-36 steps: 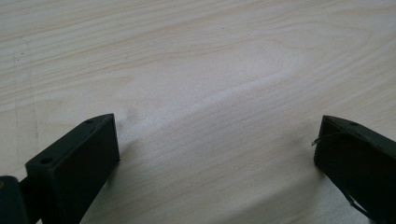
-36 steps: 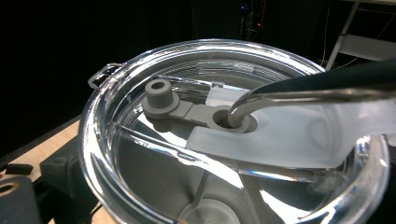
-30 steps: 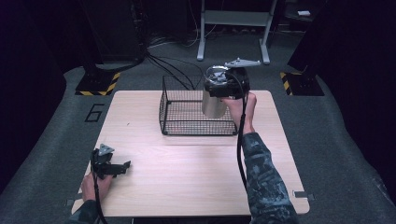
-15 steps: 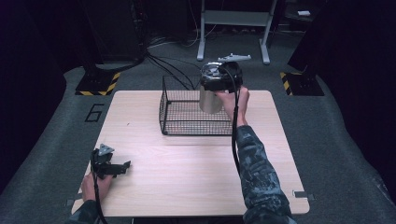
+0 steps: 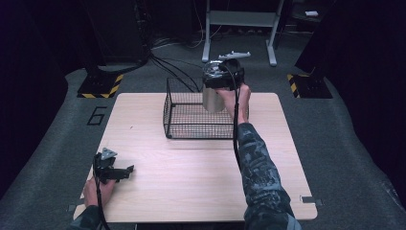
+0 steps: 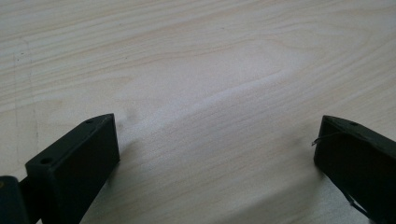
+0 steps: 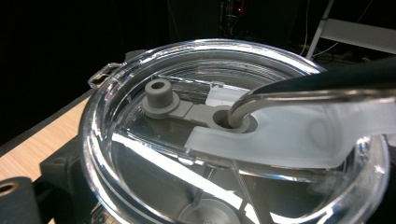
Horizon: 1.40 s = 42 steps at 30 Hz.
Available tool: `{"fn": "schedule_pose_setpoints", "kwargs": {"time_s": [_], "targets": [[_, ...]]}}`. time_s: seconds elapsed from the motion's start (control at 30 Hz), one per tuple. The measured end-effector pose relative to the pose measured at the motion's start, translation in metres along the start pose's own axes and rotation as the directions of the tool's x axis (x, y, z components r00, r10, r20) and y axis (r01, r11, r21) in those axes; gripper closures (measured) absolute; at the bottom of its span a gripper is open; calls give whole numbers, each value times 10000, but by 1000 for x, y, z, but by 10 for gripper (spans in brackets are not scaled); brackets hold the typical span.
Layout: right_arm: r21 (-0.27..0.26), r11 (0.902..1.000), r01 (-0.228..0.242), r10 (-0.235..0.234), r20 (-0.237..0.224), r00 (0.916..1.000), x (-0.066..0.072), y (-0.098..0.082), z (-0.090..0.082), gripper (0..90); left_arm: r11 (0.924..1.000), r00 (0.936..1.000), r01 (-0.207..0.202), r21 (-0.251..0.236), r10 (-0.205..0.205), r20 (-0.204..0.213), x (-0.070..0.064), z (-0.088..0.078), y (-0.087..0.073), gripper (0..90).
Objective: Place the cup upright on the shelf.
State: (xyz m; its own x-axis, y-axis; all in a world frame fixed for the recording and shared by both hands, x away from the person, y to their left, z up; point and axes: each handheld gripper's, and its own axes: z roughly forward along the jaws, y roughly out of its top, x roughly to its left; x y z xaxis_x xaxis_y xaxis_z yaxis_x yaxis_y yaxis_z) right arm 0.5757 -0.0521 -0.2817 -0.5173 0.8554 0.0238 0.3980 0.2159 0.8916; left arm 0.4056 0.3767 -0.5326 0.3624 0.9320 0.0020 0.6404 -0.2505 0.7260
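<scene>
Item: steel tumbler (image 5: 213, 99) with clear lid (image 7: 233, 130), held in the jaws of the right gripper (image 5: 221, 76) above the wire basket (image 5: 201, 115) at the table's far side. Left gripper (image 5: 112, 168): jaws wide, empty, resting on the table (image 5: 191, 172). Risk: tumbler may clip the basket's rim or tip on release if lowered off-centre.

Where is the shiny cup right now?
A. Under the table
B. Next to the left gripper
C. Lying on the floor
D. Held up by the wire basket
D: the right gripper grips the cup at the far side of the basket.
</scene>
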Motion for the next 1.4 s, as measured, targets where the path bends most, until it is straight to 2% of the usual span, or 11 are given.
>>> {"fn": "schedule_pose_setpoints", "kwargs": {"time_s": [0.1,0.33,0.7,1.0,1.03,1.1,1.13,1.4], "targets": [[20,10000,59,-59,95,9999,-2,0,6,39,9999,9999,-114,104,114,37,1,-1,0,0],[181,9997,-135,129,308,9994,-6,-5,19,39,9999,9999,-97,97,97,34,1,-1,0,0],[409,9990,-164,143,505,9986,-8,-13,43,39,9999,10000,-92,96,92,36,1,-1,0,0],[621,9961,-623,591,513,9969,-12,-27,60,38,9999,9999,-94,72,94,59,1,-1,0,0],[625,9960,-636,605,497,9969,-13,-29,61,39,9996,9999,-129,235,126,117,1,-2,1,0],[712,9943,-794,758,515,9958,-13,-33,64,39,9996,9999,-113,242,110,126,1,-2,1,0],[690,9950,-722,688,512,9963,-15,-35,66,38,9996,9998,-163,232,161,95,1,-2,1,0],[953,9896,-1082,1033,546,9932,-15,-47,78,38,9996,9998,-176,238,174,91,2,-2,1,0]]}}
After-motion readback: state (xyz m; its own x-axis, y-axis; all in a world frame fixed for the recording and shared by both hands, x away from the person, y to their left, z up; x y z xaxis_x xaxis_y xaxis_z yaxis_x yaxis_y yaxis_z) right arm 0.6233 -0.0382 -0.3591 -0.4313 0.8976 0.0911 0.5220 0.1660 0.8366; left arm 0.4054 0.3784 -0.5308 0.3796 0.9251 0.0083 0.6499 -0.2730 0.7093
